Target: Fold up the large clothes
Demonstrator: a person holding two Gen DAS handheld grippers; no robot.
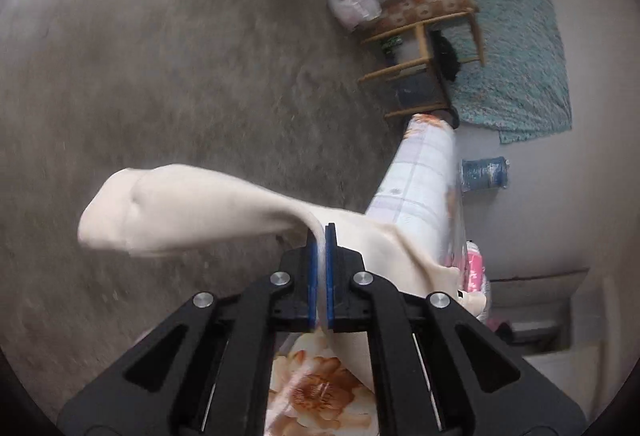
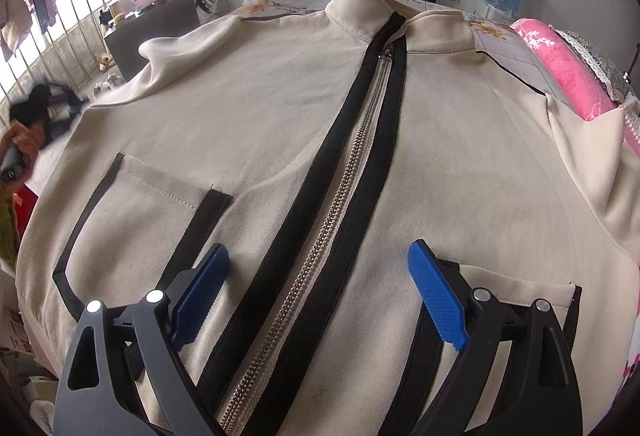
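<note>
In the left wrist view, a cream sleeve (image 1: 180, 212) trails toward the frame's left from the left gripper (image 1: 319, 236), whose blue pads are clenched on a fold of it at centre. In the right wrist view, the jacket (image 2: 280, 108) lies flat, front up, on the bed (image 2: 516, 56), filling the frame, zip (image 2: 320, 236) running up the middle. The right gripper (image 2: 318, 292) hangs released over the hem; the cloth looks soft, light and limp, best pinched at seams or cuffs.

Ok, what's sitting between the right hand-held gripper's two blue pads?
In the right wrist view, the right hand-held gripper stands open over the beige jacket; between its pads run the metal zipper and its black bands, not gripped.
</note>
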